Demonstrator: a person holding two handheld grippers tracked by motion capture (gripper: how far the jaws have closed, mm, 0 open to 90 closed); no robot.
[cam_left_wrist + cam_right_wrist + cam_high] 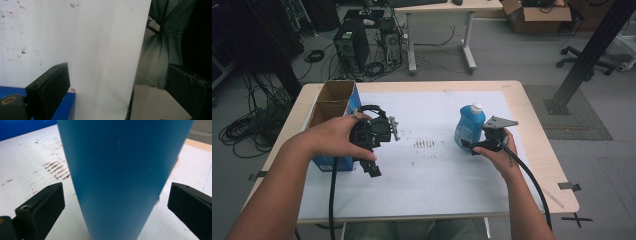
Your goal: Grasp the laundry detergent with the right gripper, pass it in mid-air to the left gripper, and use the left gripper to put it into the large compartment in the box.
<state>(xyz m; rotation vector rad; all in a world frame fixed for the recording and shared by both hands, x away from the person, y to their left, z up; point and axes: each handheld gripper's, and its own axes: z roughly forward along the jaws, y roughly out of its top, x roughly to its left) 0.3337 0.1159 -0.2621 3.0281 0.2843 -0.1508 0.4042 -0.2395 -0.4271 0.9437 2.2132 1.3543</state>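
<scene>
Two grippers over one table, one in each of the person's hands. Landmark: blue bottle [469,125], standing upright on the white sheet [432,170] that covers the table [539,150], white cap on top.

Right gripper [477,144]: low against the bottle's base on the person's side, held by the right hand [494,152], grey three-cornered plate [499,121] on top. In the right gripper view the jaws stand wide apart, one to each side of the bottle [122,177], with a clear gap between each pad and the blue wall. Nothing gripped. The bottle stands between the jaws, not touching them.

Left gripper [374,170]: well to the left of the bottle, across a patch of brown scuff marks [424,144] on the sheet. Left hand [339,137] wraps its body; jaws point down towards the person's edge of the table. In the left gripper view the jaws are spread wide, with bare white sheet between them. Holding nothing.

Blue cardboard box [334,107], open-topped with two compartments, sits farther left of the bottle, just behind the left hand; its blue side shows beside the left jaw in the left gripper view [66,106].

Black cable [532,182] trails from the right gripper back past the table edge.
</scene>
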